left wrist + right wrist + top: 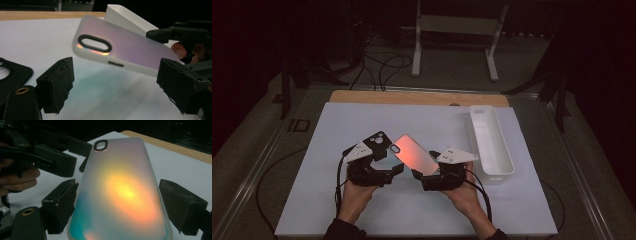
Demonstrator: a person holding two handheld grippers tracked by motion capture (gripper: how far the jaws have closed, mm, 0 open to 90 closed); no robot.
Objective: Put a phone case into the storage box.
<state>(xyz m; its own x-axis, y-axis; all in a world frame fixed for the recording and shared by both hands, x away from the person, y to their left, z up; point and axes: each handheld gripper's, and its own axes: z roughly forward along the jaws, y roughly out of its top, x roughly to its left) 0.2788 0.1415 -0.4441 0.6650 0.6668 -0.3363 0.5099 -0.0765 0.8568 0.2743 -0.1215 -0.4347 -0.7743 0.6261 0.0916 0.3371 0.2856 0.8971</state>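
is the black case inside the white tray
No, the black case lies flat on the table mat beside the left gripper, far from the white tray.

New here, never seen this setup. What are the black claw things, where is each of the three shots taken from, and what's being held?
There is no robot arm. A person holds a two-jaw tool in each hand: the left gripper and the right gripper. One picture comes from a fixed camera above the table. The other two come from cameras riding on each gripper, looking along its black jaws.

On the table lie a black phone case and, at the right, a long white tray.

The iridescent phone case, lifted off the table, sits between the right gripper's jaws, which appear to grip its sides. The left gripper's jaws stand open beside that case's camera end, touching nothing.
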